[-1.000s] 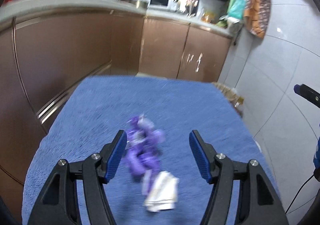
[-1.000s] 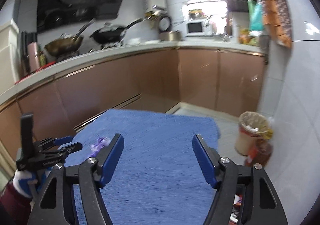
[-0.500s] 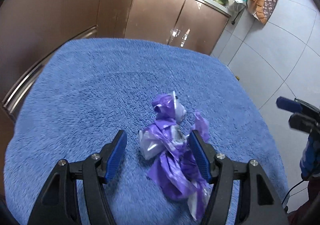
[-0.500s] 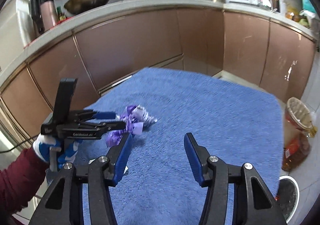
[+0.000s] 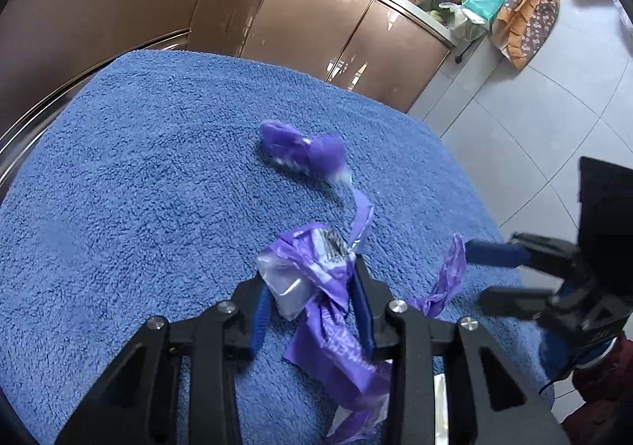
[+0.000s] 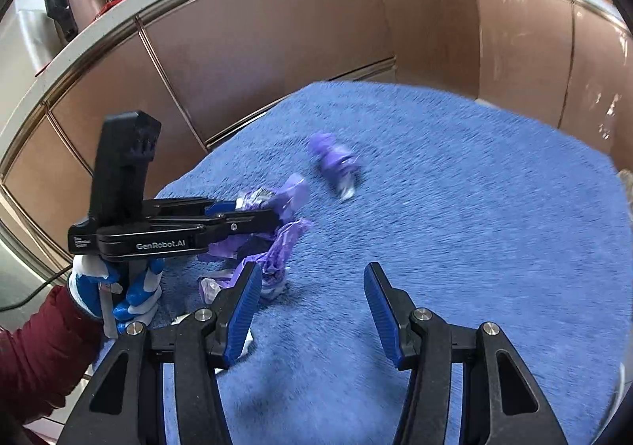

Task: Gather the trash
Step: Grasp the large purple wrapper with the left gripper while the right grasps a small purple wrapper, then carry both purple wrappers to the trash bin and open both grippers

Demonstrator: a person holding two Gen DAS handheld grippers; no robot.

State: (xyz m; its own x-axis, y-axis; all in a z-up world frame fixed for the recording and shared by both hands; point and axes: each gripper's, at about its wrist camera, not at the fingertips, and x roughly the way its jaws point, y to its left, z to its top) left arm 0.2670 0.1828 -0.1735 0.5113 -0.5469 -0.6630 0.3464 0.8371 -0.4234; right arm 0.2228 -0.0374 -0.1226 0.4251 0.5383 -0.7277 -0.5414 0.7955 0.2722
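Purple wrapper (image 5: 316, 286) apparently pinched in left hand-held gripper (image 5: 312, 310)

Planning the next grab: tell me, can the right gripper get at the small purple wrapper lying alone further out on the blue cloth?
Probably yes. The right gripper is open and holds nothing, and only bare blue cloth lies between it and the small purple wrapper.

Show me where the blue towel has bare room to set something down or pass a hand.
Bare towel runs from the small purple wad out to the cabinet-side edge, and on the far side of the right gripper. It is crowded at the near edge, where the left gripper pinches the purple wrapper with scraps around it.
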